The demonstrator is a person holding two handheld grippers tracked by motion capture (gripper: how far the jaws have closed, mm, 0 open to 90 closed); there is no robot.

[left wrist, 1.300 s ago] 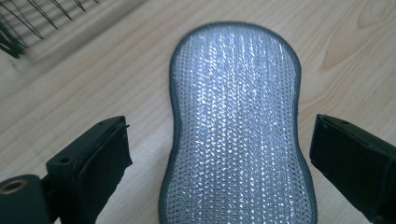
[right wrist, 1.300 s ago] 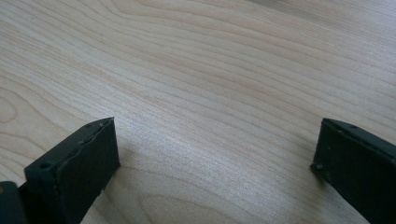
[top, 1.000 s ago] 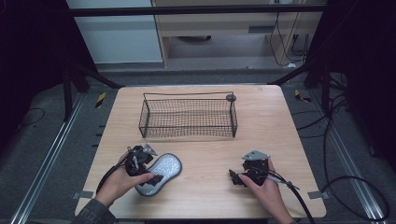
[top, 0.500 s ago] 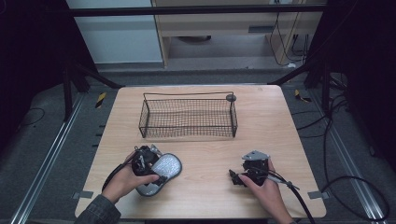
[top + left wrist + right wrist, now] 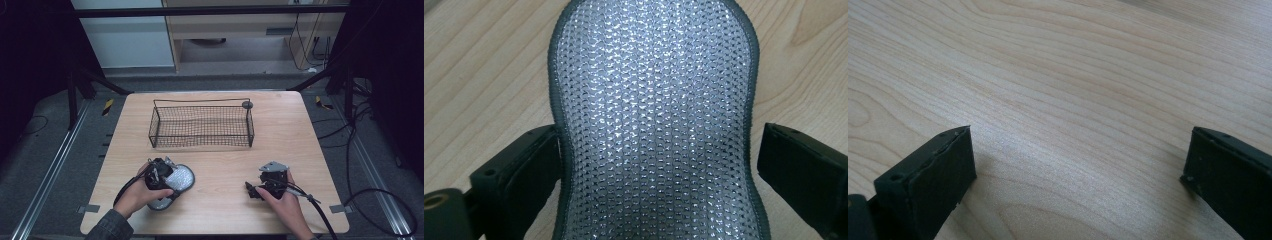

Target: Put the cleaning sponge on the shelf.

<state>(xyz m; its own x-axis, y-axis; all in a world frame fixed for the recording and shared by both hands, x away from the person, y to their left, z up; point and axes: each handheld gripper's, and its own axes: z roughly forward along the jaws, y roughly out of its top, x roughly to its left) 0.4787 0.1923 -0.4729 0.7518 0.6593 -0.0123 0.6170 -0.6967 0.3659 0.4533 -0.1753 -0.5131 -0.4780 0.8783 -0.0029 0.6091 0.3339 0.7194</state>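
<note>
A silver mesh scouring pad (image 5: 179, 181) with a dark grey rim lies on the wooden table (image 5: 300, 135) at the front left. My left gripper (image 5: 169, 179) is open and straddles the pad's narrow waist (image 5: 654, 125). One jaw touches the pad's edge; the other stands a little off it. At the front right, my right gripper (image 5: 251, 191) rests low over the table and points left. In the right gripper view it (image 5: 1080, 155) is open, with bare wood between its jaws.
A black wire basket (image 5: 200, 127) stands across the middle of the table, beyond both grippers, with nothing seen inside it. Cables trail from both grippers toward the front edge. Dark floor and rails surround the table.
My left gripper has edged slightly to the right, further over the pad. The right gripper and the basket have not moved.
</note>
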